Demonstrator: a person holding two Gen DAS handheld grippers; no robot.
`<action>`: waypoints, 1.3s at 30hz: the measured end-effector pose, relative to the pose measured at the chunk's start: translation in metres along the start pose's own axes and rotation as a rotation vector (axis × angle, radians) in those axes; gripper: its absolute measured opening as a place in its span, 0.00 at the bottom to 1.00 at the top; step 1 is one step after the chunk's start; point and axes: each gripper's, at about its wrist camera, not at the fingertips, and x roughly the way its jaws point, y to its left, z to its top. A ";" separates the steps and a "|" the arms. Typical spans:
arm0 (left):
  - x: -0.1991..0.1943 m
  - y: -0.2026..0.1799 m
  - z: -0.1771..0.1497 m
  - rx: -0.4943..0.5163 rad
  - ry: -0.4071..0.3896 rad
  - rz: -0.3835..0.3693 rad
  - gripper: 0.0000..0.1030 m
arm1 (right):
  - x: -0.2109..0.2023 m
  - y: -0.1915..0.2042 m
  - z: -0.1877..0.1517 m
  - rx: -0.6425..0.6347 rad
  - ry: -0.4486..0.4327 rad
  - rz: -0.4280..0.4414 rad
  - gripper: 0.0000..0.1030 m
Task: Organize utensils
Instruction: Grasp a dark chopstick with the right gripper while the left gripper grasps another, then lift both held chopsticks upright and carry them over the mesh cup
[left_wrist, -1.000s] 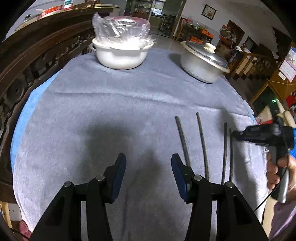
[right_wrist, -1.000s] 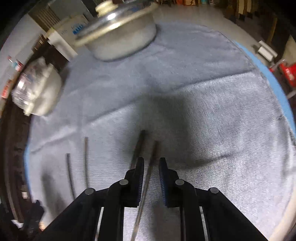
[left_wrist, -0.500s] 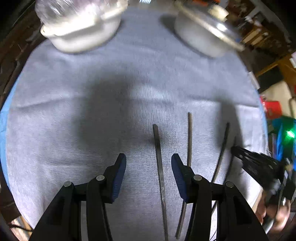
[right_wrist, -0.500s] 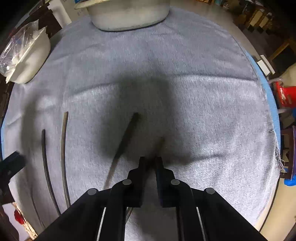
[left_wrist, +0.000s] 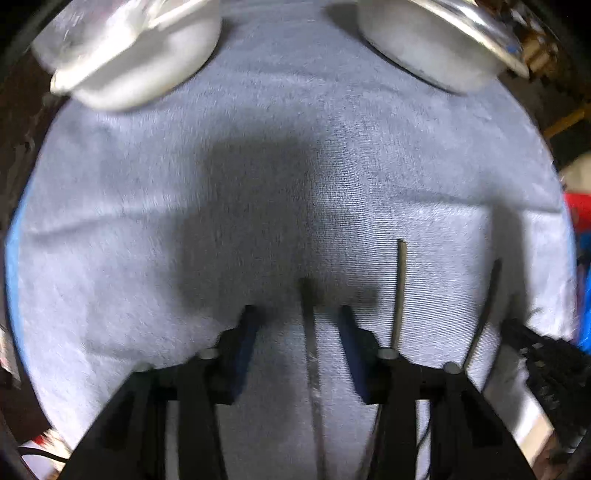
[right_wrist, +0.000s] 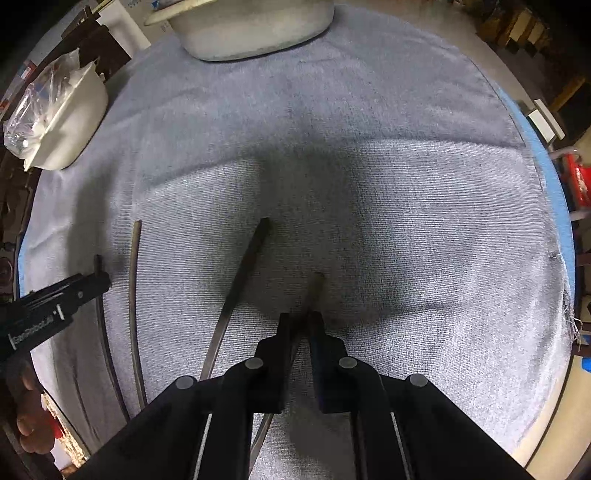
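Several dark chopsticks lie on a grey cloth (right_wrist: 406, 192). My right gripper (right_wrist: 300, 321) is shut on the rightmost chopstick (right_wrist: 316, 291), whose tip sticks out past the fingers. Another chopstick (right_wrist: 240, 291) lies just left of it, and two more (right_wrist: 132, 295) lie further left. My left gripper (left_wrist: 295, 314) is open and low over the cloth, with the leftmost chopstick (left_wrist: 308, 332) between its fingers. A second chopstick (left_wrist: 399, 291) lies right of it, a third (left_wrist: 485, 310) further right.
A white bowl with a plastic bag (left_wrist: 129, 55) (right_wrist: 62, 122) stands at the back left. A metal pot with a lid (left_wrist: 436, 48) (right_wrist: 255, 29) stands at the back right. The round table's edge curves close on both sides.
My left gripper has moved forward and down until the leftmost chopstick lies between its open fingers. My right gripper has closed on the rightmost chopstick.
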 end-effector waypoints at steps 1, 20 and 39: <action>-0.001 -0.004 0.000 0.024 -0.014 0.008 0.23 | -0.001 0.000 0.005 -0.002 0.001 -0.004 0.11; -0.099 0.045 -0.067 0.027 -0.383 -0.105 0.05 | -0.062 -0.016 -0.046 0.057 -0.302 0.158 0.06; -0.239 0.077 -0.258 -0.049 -0.855 -0.134 0.05 | -0.203 0.010 -0.226 0.036 -0.808 0.048 0.06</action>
